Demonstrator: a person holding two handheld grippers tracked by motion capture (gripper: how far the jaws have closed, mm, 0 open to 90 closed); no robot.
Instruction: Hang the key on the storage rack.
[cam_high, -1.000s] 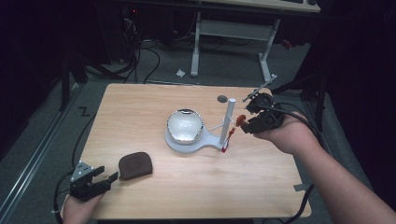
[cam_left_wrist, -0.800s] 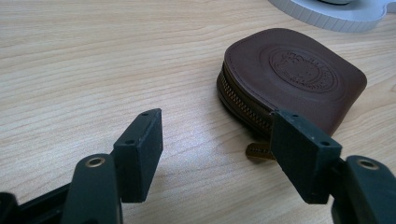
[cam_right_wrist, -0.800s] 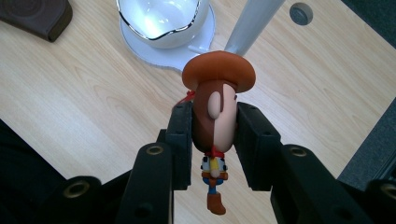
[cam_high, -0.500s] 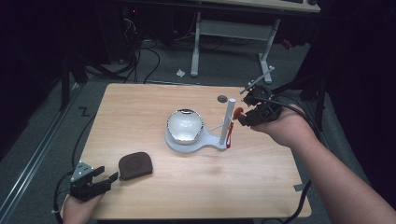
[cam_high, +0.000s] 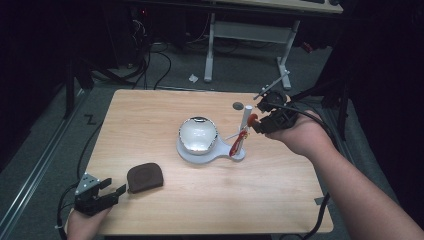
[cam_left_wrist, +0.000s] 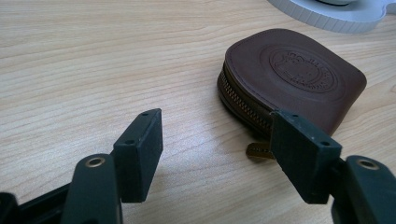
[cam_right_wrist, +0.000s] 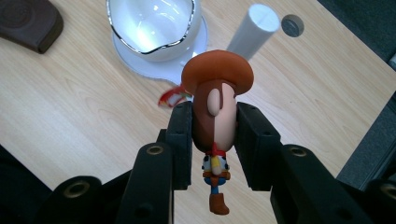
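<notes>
A small cowboy figure (cam_right_wrist: 217, 107) with a brown hat is clamped by its head in my right gripper (cam_right_wrist: 212, 140), its little body hanging toward the camera. In the high view my right gripper (cam_high: 256, 124) holds the figure (cam_high: 251, 119) in the air beside a white post (cam_high: 246, 116). The post rises from a white stand (cam_high: 192, 154) that carries a shiny white bowl (cam_high: 198, 134). A brown zipped leather pouch (cam_left_wrist: 294, 79) lies on the table just ahead of my open left gripper (cam_left_wrist: 219, 154), whose jaws hold nothing. My left gripper (cam_high: 114, 189) sits at the table's near left corner.
The wooden table (cam_high: 150, 115) has bare room at the left and front right. A small red and yellow piece (cam_high: 242, 138) hangs by the post's foot. A dark round disc (cam_high: 238, 105) lies behind the post. Cables and desk legs (cam_high: 209, 50) fill the floor beyond.
My right gripper has shifted slightly up and toward the white post with the figure still in it. The left gripper and the pouch have not moved.
</notes>
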